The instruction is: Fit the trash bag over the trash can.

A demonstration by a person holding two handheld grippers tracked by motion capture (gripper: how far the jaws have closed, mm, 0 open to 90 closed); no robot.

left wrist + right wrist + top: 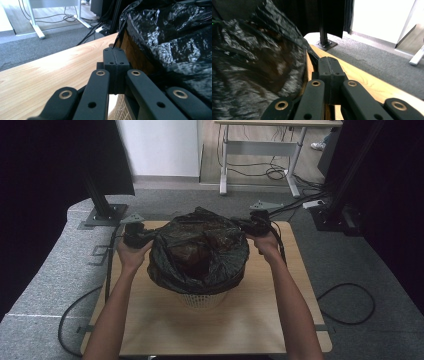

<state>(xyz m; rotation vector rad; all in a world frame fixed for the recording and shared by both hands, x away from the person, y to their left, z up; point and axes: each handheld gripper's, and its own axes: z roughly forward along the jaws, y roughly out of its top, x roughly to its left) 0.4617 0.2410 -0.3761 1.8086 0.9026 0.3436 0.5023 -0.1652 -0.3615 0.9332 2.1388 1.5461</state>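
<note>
A black plastic bag (200, 250) lines a white mesh basket (200, 299) standing mid-table, and its rim is folded over the basket's top. My left gripper (150, 236) is at the bag's left rim. In the left gripper view its jaws (114, 51) are shut, with a thin edge of the bag (170, 42) pinched at the tips. My right gripper (245, 226) is at the bag's far right rim. In the right gripper view its jaws (328, 60) are shut where the bag's film (262, 62) runs into them. The bag is stretched between both hands.
The wooden table (165, 325) has bare room in front of the basket and to both sides. Black frame posts stand on base plates at back left (102, 212) and back right (335, 215). Cables (350, 305) lie on the grey carpet, and a desk (260, 150) stands behind.
</note>
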